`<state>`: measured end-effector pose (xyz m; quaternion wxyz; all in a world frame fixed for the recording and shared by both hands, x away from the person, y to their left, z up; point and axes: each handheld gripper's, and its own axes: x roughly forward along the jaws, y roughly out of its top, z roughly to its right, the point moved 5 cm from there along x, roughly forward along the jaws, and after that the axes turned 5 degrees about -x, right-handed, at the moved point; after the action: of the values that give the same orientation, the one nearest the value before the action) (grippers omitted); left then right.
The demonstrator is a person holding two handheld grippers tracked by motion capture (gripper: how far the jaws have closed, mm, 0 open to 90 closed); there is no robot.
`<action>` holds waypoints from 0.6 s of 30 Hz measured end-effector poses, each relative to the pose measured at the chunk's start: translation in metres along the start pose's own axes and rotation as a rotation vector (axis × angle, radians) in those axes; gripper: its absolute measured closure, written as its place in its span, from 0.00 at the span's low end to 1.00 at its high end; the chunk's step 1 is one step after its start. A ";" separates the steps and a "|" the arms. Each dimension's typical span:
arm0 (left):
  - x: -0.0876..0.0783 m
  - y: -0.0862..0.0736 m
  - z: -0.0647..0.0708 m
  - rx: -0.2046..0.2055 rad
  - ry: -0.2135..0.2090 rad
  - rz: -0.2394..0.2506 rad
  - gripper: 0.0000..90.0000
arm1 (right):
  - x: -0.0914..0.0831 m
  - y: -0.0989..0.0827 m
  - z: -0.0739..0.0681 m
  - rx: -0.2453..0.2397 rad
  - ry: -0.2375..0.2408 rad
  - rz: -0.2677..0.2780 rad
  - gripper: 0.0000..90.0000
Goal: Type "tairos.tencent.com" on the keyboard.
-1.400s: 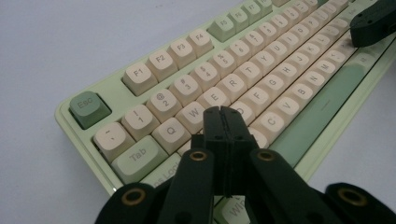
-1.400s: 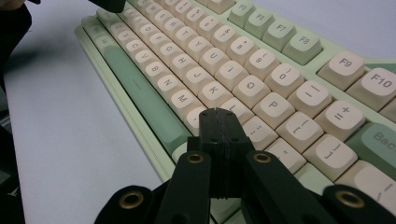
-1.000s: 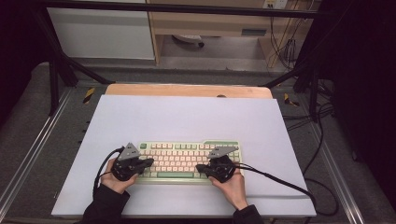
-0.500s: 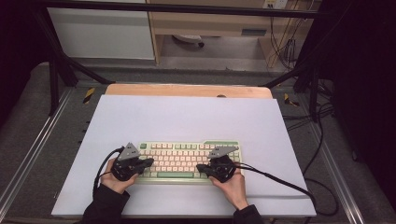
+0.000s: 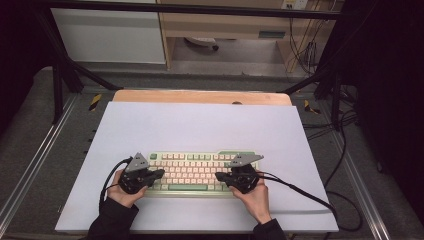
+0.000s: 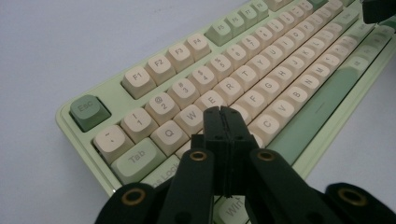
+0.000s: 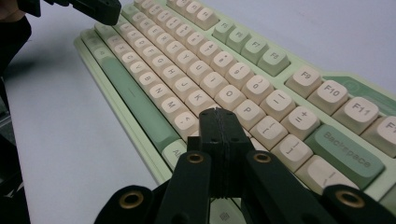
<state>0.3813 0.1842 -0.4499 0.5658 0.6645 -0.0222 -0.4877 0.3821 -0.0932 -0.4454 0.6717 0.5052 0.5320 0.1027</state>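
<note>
- Now poised to type: my left gripper and right gripper, both clenched on nothing, hovered over the keyboard at the white mat's near edge.
- Left tip sat above the S-D keys, right near L; whether any key was struck, I could not tell.
- Only trailing cables lay nearby; nothing blocked the keys.

A lab: framed rig, loose cables.
</note>
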 end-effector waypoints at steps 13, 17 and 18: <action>0.000 0.001 0.003 -0.001 -0.002 0.002 1.00 | -0.011 -0.006 0.011 0.025 -0.012 0.009 1.00; 0.000 0.002 0.004 0.002 -0.002 0.003 1.00 | -0.014 -0.008 0.012 0.025 -0.014 0.009 1.00; 0.000 0.003 0.004 0.002 -0.002 0.003 1.00 | -0.014 -0.008 0.013 0.021 -0.014 0.009 1.00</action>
<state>0.3799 0.1800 -0.4474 0.5658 0.6646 -0.0243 -0.4874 0.3837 -0.1138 -0.4439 0.6696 0.5155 0.5259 0.0965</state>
